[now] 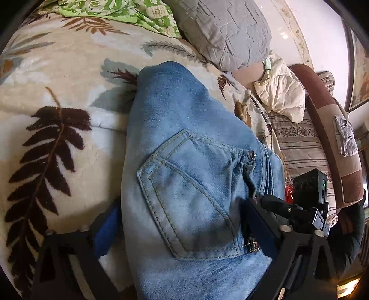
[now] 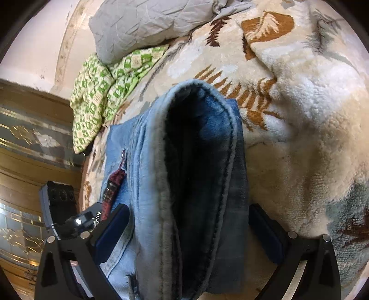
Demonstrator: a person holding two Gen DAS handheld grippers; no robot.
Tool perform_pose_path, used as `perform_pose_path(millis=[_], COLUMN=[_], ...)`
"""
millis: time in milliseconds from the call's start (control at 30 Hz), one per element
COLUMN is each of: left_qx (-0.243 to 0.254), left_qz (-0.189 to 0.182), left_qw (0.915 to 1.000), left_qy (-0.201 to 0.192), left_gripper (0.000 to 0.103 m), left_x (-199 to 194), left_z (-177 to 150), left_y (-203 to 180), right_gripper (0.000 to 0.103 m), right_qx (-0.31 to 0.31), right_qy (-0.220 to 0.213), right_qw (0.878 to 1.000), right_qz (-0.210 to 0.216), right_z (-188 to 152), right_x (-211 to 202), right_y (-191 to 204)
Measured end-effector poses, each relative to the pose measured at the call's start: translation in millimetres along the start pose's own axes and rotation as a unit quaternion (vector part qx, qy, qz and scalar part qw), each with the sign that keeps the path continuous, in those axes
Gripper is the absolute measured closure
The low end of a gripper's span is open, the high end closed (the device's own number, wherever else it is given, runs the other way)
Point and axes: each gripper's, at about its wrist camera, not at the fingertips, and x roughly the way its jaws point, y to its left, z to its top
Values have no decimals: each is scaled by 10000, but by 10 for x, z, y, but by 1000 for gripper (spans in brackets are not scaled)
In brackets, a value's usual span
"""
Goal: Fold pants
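Light blue jeans (image 1: 184,175) lie on a fleece blanket with a leaf print, back pocket facing up. My left gripper (image 1: 182,221) has its blue pads on either side of the pocket end, with the denim bunched between them. In the right wrist view the jeans (image 2: 196,175) show a folded edge with an open dark hollow. My right gripper (image 2: 189,230) holds that bunched denim between its two blue pads. The right gripper's body (image 1: 309,198) appears at the jeans' right side in the left wrist view.
The leaf-print blanket (image 1: 57,115) covers the bed. A grey quilted pillow (image 1: 226,34) and a green patterned cloth (image 1: 129,13) lie at the far end. A cream cloth (image 1: 279,97) and a striped sofa (image 1: 304,143) are to the right. A wall panel (image 2: 27,147) stands left.
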Motion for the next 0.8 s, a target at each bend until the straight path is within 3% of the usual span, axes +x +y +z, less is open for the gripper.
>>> perform_pose_path(millis=[67,133,200,233,267,467,800], left_qx=[-102,-107,-139,-130,-111,-85,98], left_qz=[7,3,-35,-50,-69,-83,181], left_qw=[9999,9999,9999,9999,9999,9999,9996], left_qy=[4,30,9,-10,-43,-58,-176], left_gripper=[25,37,57,62,68,69,70], left_x=[-12,-22,-36,-51,-61,-49,-70], left_z=[11,14,7,1,-4,-13,-49], left_y=[31,56,69,72,65,90,15], right_gripper=[2,27,46,54,55,63,64], right_qx=[26,8,77,104,82,-178,-259], right_qy=[-58,-137,-200,-213,-214,-319,-480], right_qw=[10000,9999,9998,9997,9997,9993,9982], right_qz=[70,-3,-15,82,115,-92,-256], right_z=[-5,-12,-15,-23,-28,-58,-107], right_x=[-21,-46,-73,-79,-89,-104,-92], right_y=[-30,-46,-85,-104,-110,-21,25])
